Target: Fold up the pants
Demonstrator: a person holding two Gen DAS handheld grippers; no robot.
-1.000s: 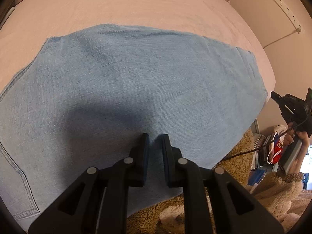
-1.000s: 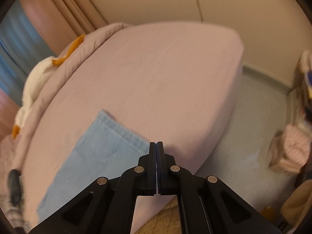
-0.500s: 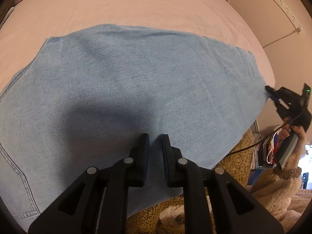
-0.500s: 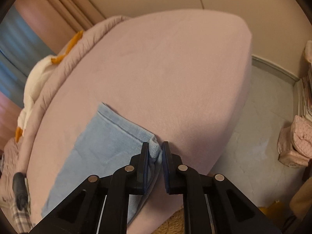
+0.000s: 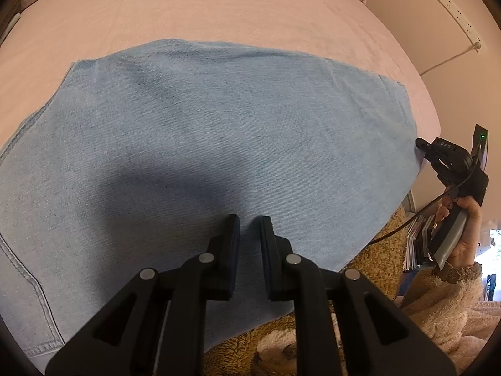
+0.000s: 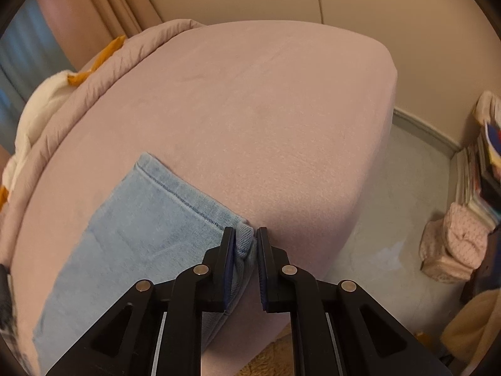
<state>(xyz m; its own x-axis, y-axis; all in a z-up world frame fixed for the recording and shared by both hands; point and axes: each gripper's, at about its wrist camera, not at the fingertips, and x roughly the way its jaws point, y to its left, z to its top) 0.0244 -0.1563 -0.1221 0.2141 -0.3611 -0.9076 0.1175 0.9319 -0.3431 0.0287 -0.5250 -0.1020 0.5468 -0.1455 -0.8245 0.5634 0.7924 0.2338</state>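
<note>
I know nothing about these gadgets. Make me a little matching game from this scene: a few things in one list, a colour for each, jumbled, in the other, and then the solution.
Things:
1. pants
2. bed sheet
3. power strip on the wall
4. plush toy's trim beside the quilt

Colours:
A. white
B. orange
C. light blue
D. pink

Pairs: 1-C, 2-D, 3-A, 4-B

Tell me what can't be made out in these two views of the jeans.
- Left wrist view: the jeans' near edge, hidden under the left gripper.
- Right wrist view: the hem corner, partly hidden between the right gripper.
- Right wrist view: waistband, cut off at frame edge.
</note>
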